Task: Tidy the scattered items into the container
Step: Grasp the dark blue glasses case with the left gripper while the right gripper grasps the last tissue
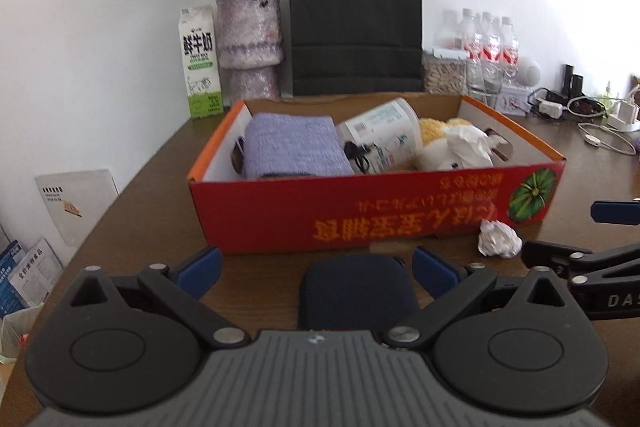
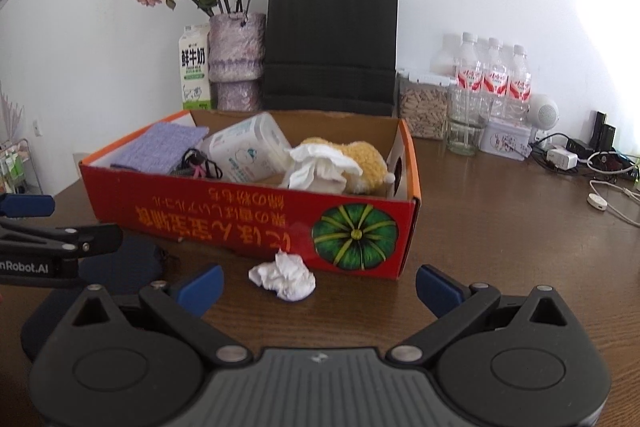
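A red cardboard box (image 1: 360,211) (image 2: 240,211) stands on the brown table. It holds a purple cloth (image 1: 292,147), a white tub (image 1: 380,139), a yellow plush toy (image 2: 364,155) and white tissue (image 2: 320,163). A dark blue pouch (image 1: 356,291) lies on the table in front of the box, between the fingers of my open left gripper (image 1: 316,269). A crumpled white tissue (image 2: 284,277) (image 1: 498,239) lies by the box's front corner, just ahead of my open, empty right gripper (image 2: 320,287).
Along the back wall stand a milk carton (image 1: 200,63), a vase of dried roses (image 1: 250,43), a black paper bag (image 1: 354,23), a jar and several water bottles (image 2: 492,79). Chargers and cables (image 2: 592,167) lie at the right. Papers (image 1: 76,203) sit off the table's left edge.
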`<state>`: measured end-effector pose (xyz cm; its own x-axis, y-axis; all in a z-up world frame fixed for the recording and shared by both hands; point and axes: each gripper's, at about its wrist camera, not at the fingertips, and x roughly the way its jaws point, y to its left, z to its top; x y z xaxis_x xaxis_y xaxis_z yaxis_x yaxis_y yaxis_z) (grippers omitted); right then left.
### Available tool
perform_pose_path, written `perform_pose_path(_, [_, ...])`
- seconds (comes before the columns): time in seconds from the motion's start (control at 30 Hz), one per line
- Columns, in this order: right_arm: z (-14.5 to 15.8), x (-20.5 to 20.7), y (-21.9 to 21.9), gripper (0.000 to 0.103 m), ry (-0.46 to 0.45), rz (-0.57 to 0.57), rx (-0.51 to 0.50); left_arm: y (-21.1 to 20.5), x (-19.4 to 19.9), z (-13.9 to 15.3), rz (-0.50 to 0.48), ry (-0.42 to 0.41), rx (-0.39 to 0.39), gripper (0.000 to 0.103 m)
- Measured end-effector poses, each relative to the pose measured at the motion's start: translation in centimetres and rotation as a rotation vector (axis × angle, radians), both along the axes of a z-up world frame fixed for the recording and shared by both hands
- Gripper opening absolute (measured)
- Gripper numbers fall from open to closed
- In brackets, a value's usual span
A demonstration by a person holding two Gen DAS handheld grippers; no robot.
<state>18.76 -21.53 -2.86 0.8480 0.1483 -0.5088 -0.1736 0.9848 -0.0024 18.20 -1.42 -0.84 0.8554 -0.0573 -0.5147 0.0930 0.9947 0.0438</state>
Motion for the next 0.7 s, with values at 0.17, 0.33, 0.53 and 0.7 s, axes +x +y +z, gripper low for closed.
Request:
perform_pose_path(0.17, [-0.9,-0.2,0.2,0.103,0.051,0.015,-0.016,-0.5,-0.1,-0.8,-0.035,0.074,-0.024,0.103])
perform_pose_path(0.33, [-1.4,-0.3,0.5,0.103,0.081,0.026,-0.029,-0.9,0.4,-1.9,-0.031,0.138,-0.006,0.103])
perform_pose_path(0.53, [-2.1,0.3,0.6,0.103,0.124,0.022,-0.029,-0.8,1.0,-3.0,-0.025,0.191,-0.006,0.103])
perform_pose_path(0.7, [-2.5,1.1,0.4,0.103,0.162,0.005,-0.007,-0.7,0.9,-2.8,-0.038,0.153,-0.017,0.075])
